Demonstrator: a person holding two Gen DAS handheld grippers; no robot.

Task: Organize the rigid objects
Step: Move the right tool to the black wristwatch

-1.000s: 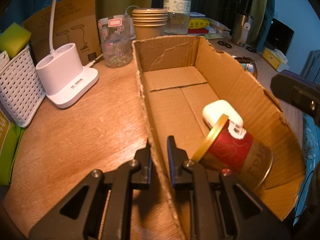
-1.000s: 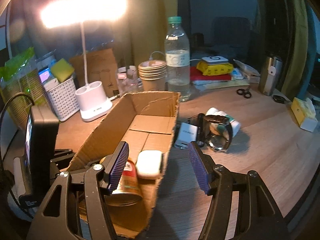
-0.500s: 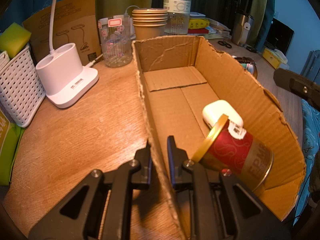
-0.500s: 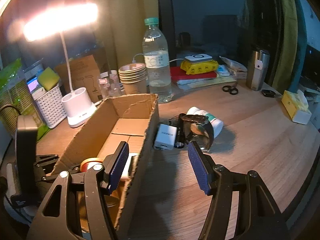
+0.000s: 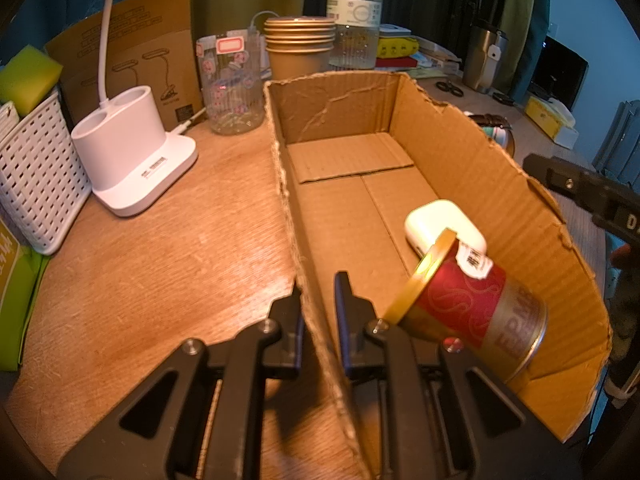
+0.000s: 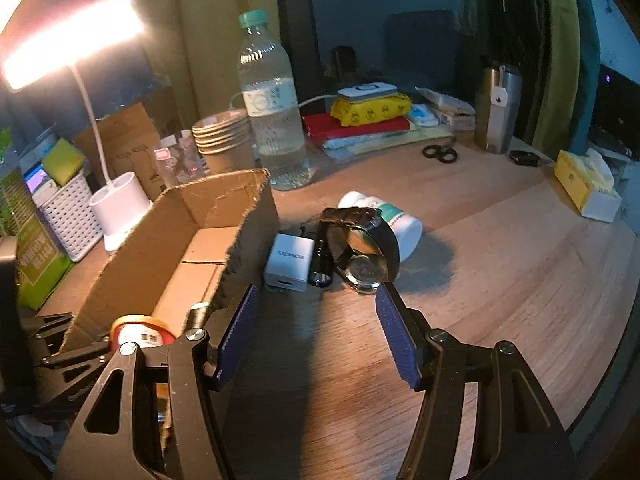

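Observation:
My left gripper (image 5: pixel 319 300) is shut on the near left wall of the open cardboard box (image 5: pixel 282 184), one finger outside and one inside. In the box lie a red and gold can (image 5: pixel 476 304) on its side and a white earbud case (image 5: pixel 442 226). My right gripper (image 6: pixel 316 320) stands open above the wooden table, right of the box (image 6: pixel 248 216), with nothing between its blue pads. Just beyond it lie a white charger (image 6: pixel 289 262), a small black flashlight (image 6: pixel 322 260), a wristwatch (image 6: pixel 362 246) and a white bottle (image 6: pixel 394 224).
Behind the box stand a water bottle (image 6: pixel 272 120), stacked paper cups (image 6: pixel 224 140), a clear jar (image 5: pixel 230 84), a white lamp base (image 5: pixel 128 156) and a white basket (image 5: pixel 36 168). Scissors (image 6: pixel 440 152), a steel tumbler (image 6: pixel 500 108) and a tissue box (image 6: pixel 586 184) sit at the far right.
My right gripper has swung from over the box to the right and a little lower, now facing the charger and watch. The left gripper and box have not moved.

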